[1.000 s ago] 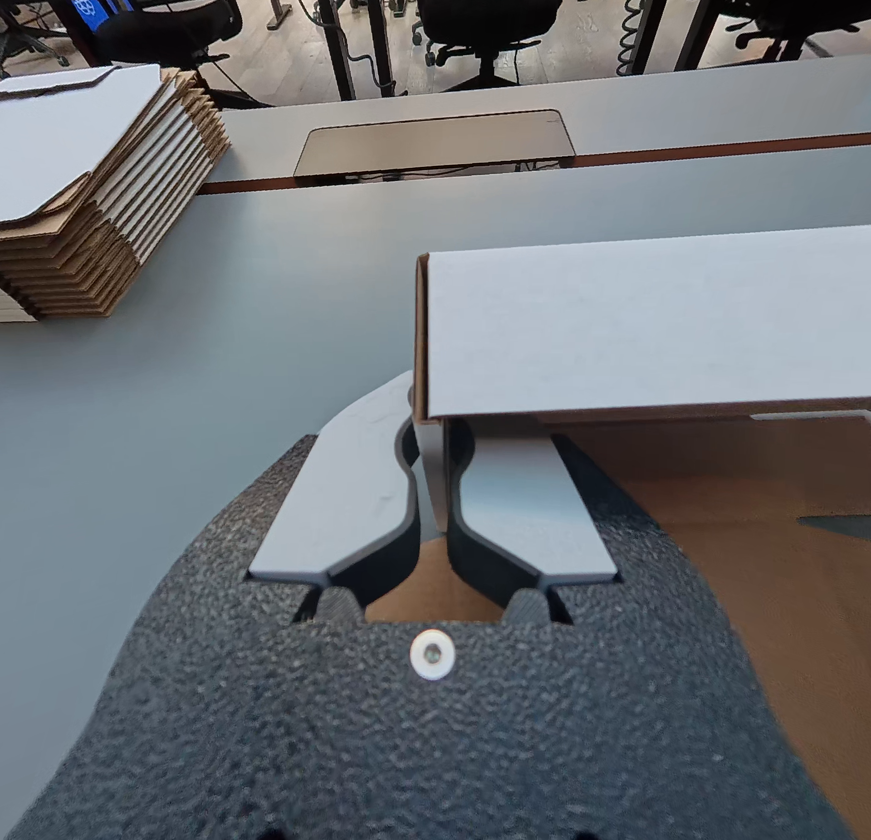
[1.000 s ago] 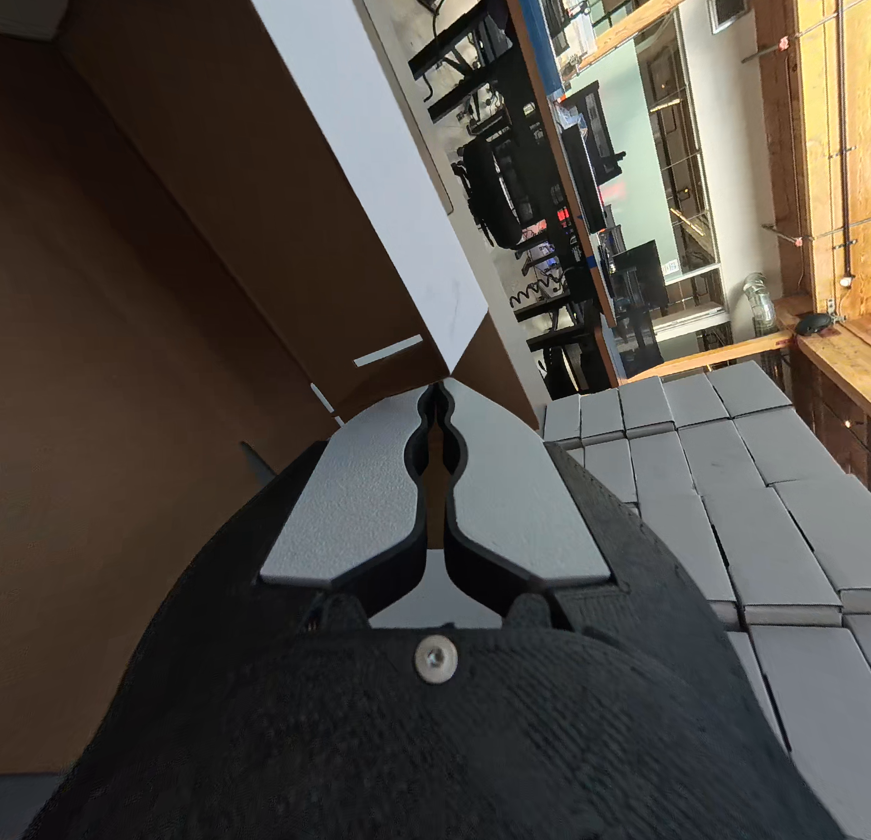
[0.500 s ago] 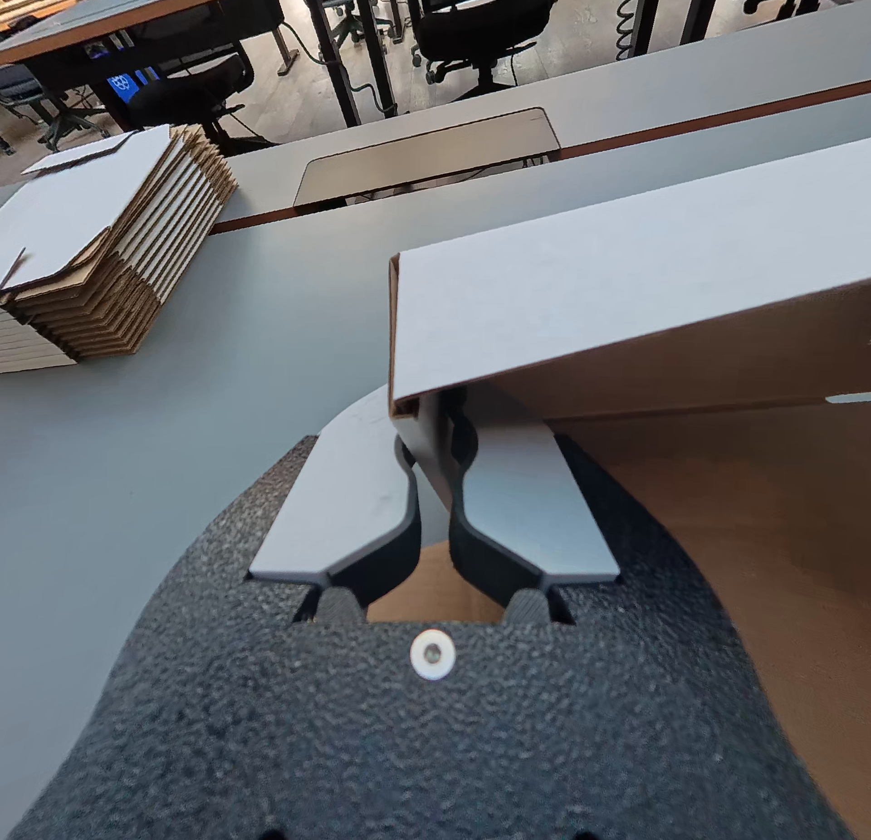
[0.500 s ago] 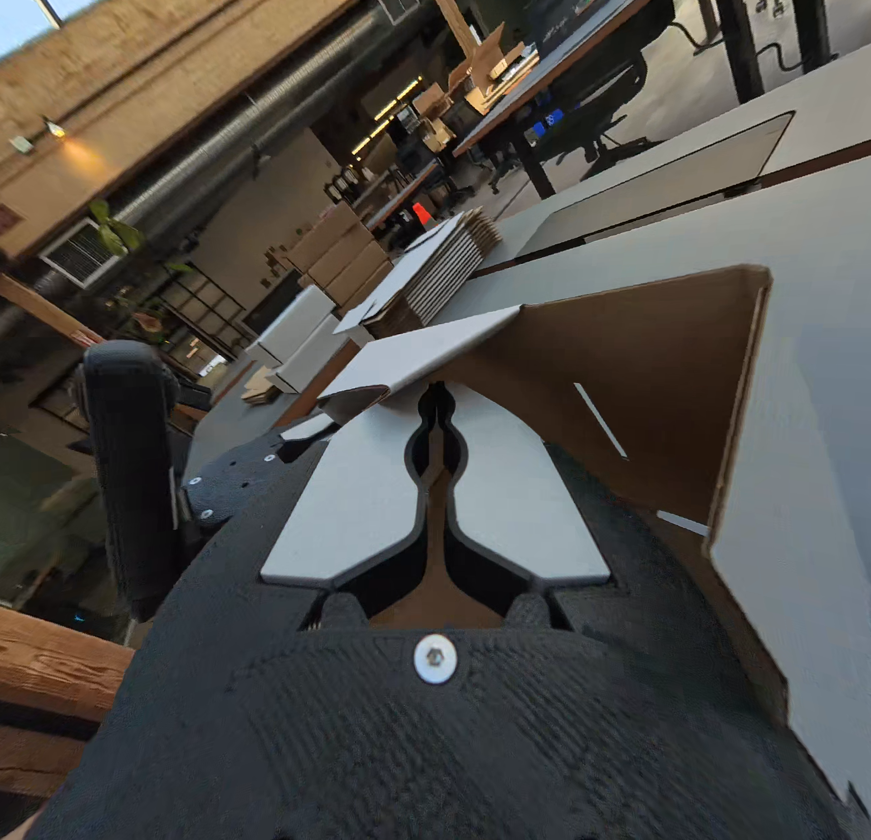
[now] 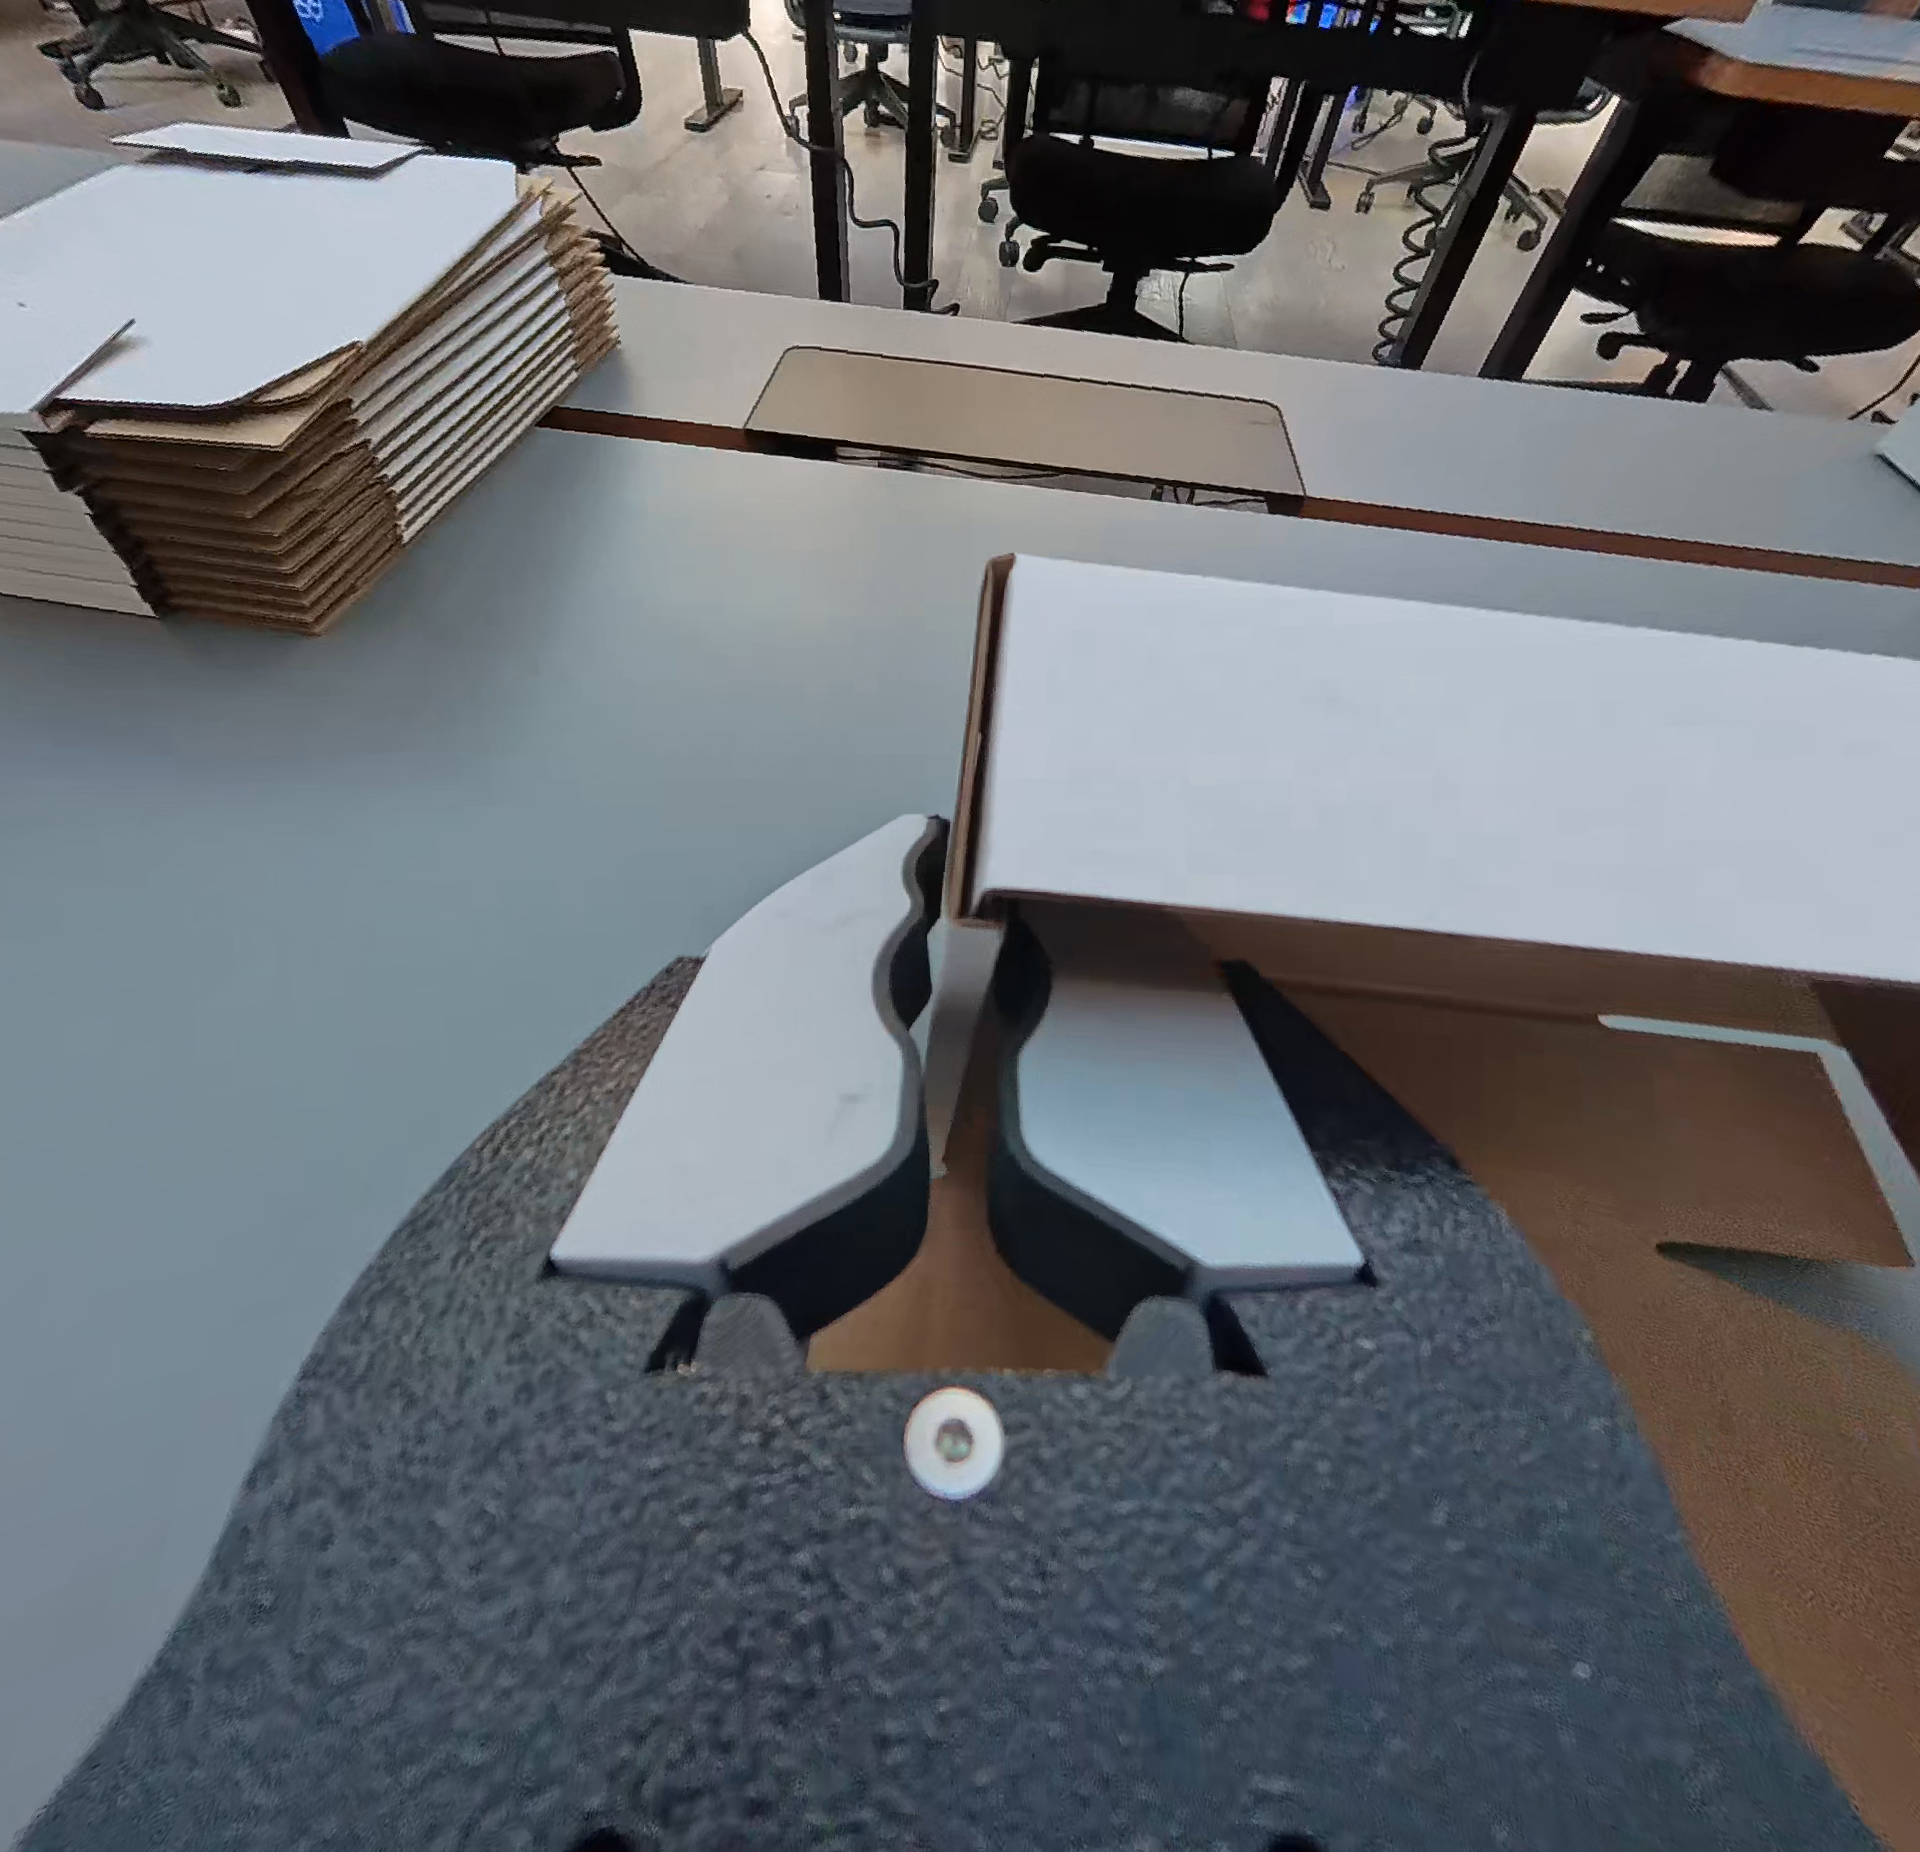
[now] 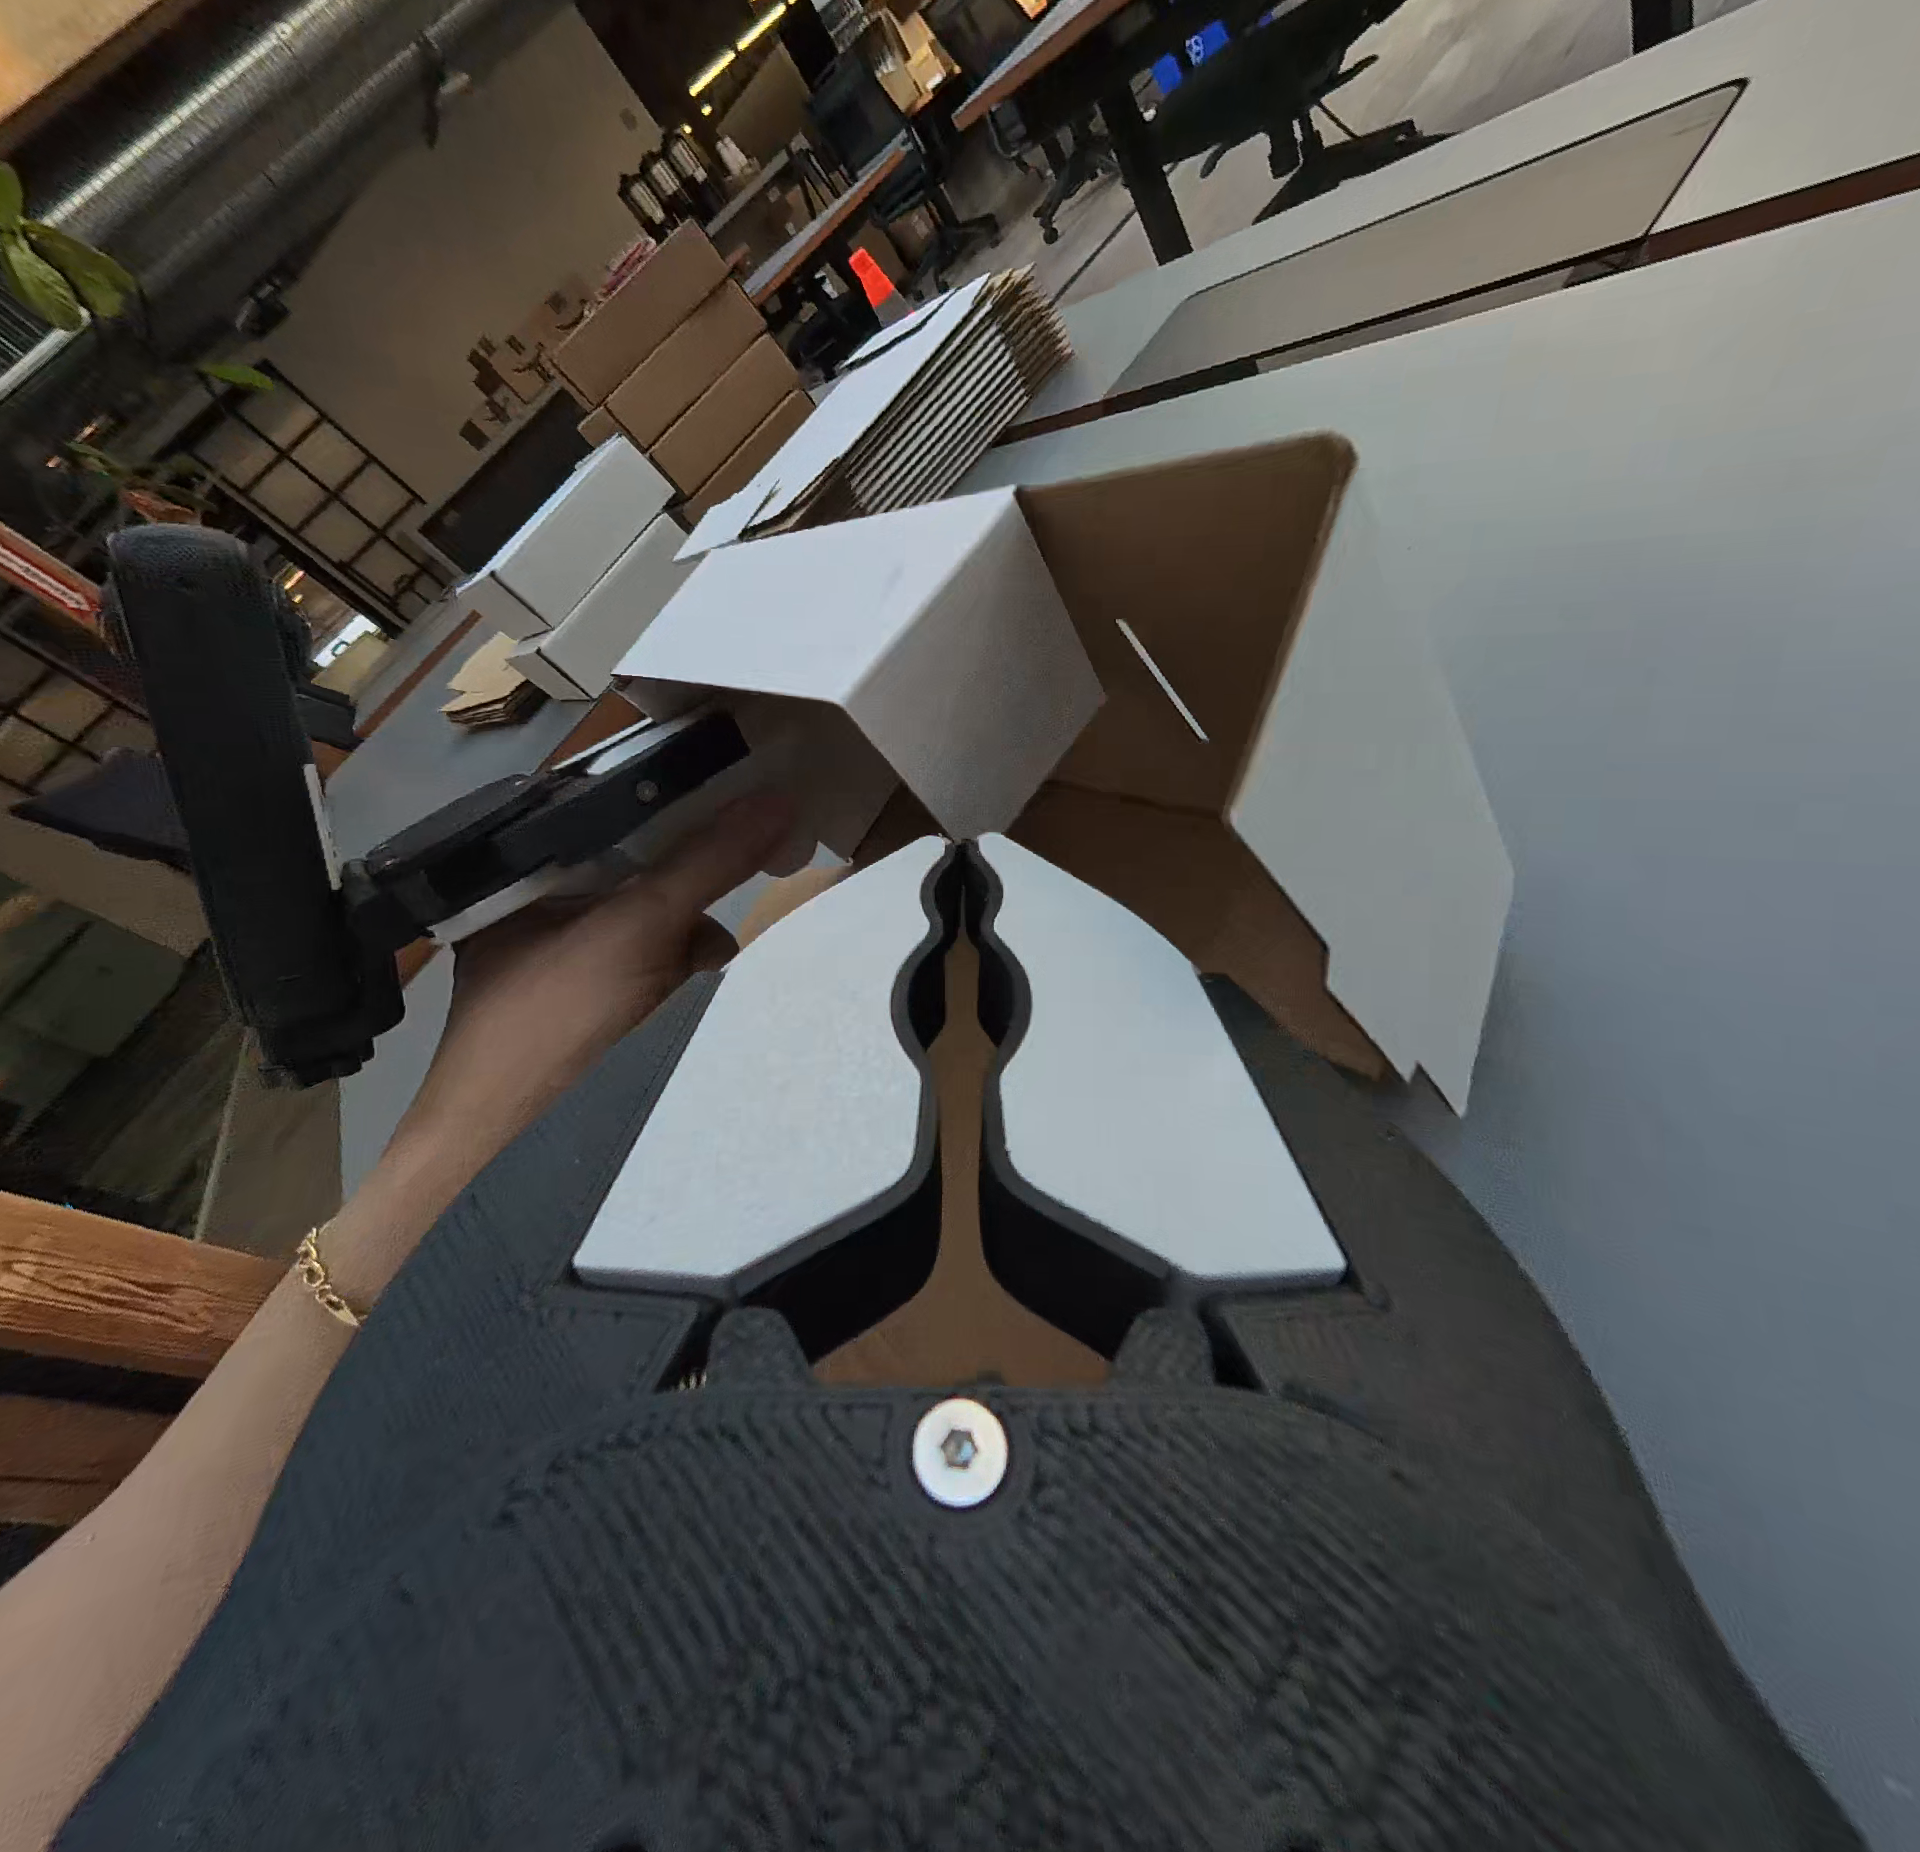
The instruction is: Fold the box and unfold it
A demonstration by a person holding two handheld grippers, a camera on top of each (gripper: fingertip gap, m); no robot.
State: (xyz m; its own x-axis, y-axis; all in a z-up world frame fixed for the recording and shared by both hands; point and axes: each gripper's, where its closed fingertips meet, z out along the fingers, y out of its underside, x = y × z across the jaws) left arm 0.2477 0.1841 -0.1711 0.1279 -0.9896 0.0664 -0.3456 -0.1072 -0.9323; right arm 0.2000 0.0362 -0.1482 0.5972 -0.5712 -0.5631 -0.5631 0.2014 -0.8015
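- Left wrist view: one box (image 5: 1455, 763), one stack of flat cardboard blanks (image 5: 260, 368) and one pair of tongs, the left tongs (image 5: 961, 929).
- The box is white outside and brown inside, half folded. A long white panel runs from the middle out toward 3 o'clock, roofing over the brown inner floor, which has a slot cut in it.
- It sits on the grey counter (image 5: 416, 815) at about 2 o'clock from the tongs. The stack is well apart, up at 10 o'clock.
- The left tongs are nearly closed, pinching a thin upright white flap at the box's near left corner.
- Right wrist view: one box (image 6: 914, 649), the same stack of blanks (image 6: 935, 389) at 12 o'clock, a few made-up white boxes (image 6: 582, 576) at 10 o'clock, and both pairs of tongs.
- The box looks like an open wedge here: a white folded panel in the centre, with a brown inner wall and a slit toward 1 o'clock.
- The right tongs (image 6: 961, 846) are closed tip to tip just below the panel's bottom corner. Can't tell if any card is caught between them.
- The left tongs (image 6: 623, 774) come in from 9 o'clock, lying sideways on a bare hand (image 6: 623, 929) held palm-up. There's a gold bracelet (image 6: 327, 1283) on that wrist.
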